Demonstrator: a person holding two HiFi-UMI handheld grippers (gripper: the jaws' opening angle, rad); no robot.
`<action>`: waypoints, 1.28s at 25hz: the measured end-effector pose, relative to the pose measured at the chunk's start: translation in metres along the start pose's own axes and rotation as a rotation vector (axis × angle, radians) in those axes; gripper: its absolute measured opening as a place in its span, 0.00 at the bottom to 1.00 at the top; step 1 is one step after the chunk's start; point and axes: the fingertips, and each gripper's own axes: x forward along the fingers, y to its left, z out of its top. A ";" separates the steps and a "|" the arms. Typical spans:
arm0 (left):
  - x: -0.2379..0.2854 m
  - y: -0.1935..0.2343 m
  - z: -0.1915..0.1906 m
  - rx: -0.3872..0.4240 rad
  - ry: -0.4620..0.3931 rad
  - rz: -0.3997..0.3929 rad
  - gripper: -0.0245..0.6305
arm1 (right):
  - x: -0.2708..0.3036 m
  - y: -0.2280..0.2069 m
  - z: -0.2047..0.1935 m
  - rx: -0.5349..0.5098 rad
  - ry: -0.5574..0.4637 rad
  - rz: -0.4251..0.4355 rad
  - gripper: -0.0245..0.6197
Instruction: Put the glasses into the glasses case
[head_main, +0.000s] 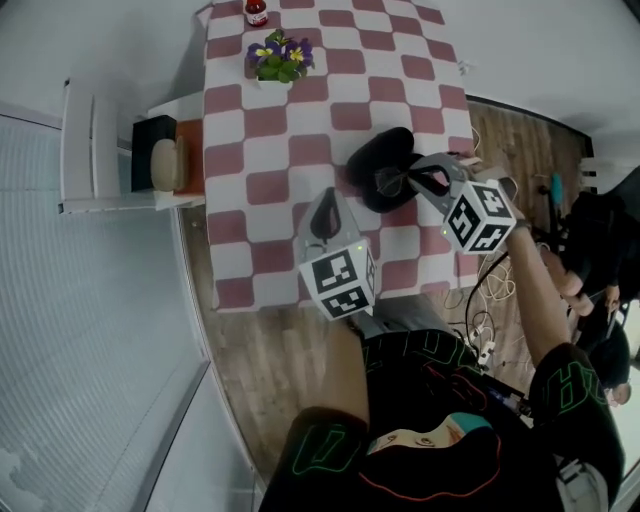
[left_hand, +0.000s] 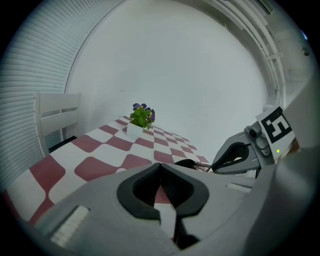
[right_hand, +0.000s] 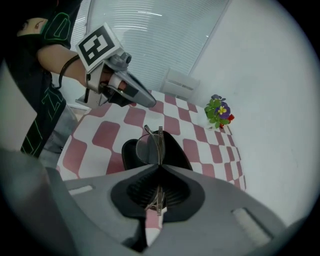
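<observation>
Left gripper sat at frame centre, jaws together, empty. Right gripper hovered right of centre, jaws clamped on glasses.

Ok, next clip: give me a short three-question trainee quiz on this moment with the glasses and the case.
1. True or false: the left tool is shut with nothing in it.
2. The glasses case is: A) closed, B) open on the table, below the glasses, C) in the left tool.
3. Fill in: the right tool is ___ on the glasses.
Key: 1 true; 2 B; 3 shut.
</observation>
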 end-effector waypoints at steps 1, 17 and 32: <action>0.002 0.002 0.000 0.006 0.002 0.005 0.05 | 0.004 0.001 -0.001 -0.024 0.012 0.004 0.06; 0.017 0.005 0.004 0.065 0.012 0.023 0.05 | 0.040 0.029 -0.008 -0.369 0.097 0.128 0.06; 0.013 0.009 0.007 0.061 0.005 0.027 0.05 | 0.058 0.033 -0.005 -0.439 0.147 0.088 0.12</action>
